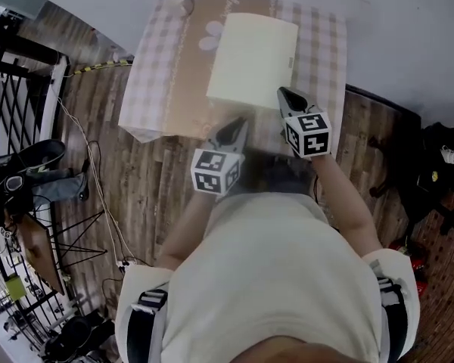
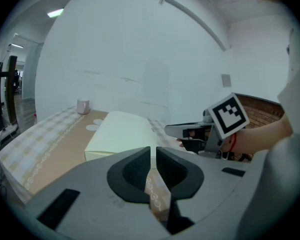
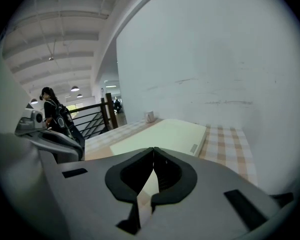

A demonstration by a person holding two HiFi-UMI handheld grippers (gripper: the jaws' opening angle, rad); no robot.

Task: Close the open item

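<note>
A pale yellow flat box [image 1: 253, 55] lies with its lid down on the checked tablecloth [image 1: 151, 89]; it also shows in the left gripper view [image 2: 122, 131] and the right gripper view [image 3: 165, 134]. My left gripper [image 1: 238, 127] hovers over the table's near edge, short of the box, its jaws almost together with a thin slit and nothing between them [image 2: 153, 151]. My right gripper [image 1: 287, 95] is by the box's near right corner, its jaws shut and empty [image 3: 153, 151].
A small white cup [image 1: 185, 4] stands at the table's far left corner, close to the white wall. A black railing [image 1: 15, 89], cables and a tripod occupy the wooden floor at left. Dark objects [image 1: 439, 165] sit at right. A person [image 3: 50, 109] stands by the railing.
</note>
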